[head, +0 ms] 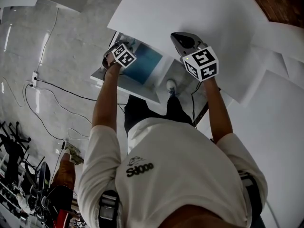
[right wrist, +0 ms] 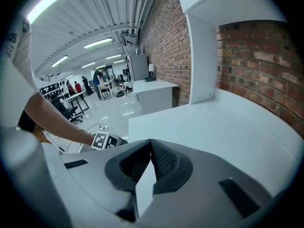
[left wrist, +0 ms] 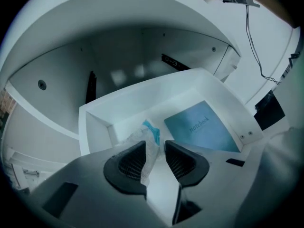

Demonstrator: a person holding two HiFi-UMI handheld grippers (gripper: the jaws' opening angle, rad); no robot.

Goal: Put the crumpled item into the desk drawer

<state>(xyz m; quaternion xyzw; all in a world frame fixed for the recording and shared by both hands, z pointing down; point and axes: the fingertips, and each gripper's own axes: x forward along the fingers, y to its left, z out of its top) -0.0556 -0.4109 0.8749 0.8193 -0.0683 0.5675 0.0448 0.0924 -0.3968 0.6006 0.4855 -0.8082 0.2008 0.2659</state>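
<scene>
The desk drawer (left wrist: 142, 91) stands pulled out under the white desk top (head: 190, 8), with a blue notebook (left wrist: 202, 127) lying flat on its floor. The crumpled item (left wrist: 151, 133), clear wrap with a blue patch, hangs between the jaws of my left gripper (left wrist: 156, 145) just above the drawer's inside. It leans on the left pad, and a gap shows beside the right pad, so the jaws stand open. In the head view my left gripper (head: 114, 57) points down into the drawer (head: 107, 77). My right gripper (right wrist: 151, 144) hovers over the desk top (right wrist: 228, 127), shut and empty.
A power strip and cables (head: 47, 87) trail over the pale floor at the left. The person's shoe (head: 171, 85) stands below the drawer. Office chairs (head: 14, 151) crowd the lower left. A brick wall (right wrist: 247, 46) backs the desk, with a white cabinet (right wrist: 154, 96) beyond.
</scene>
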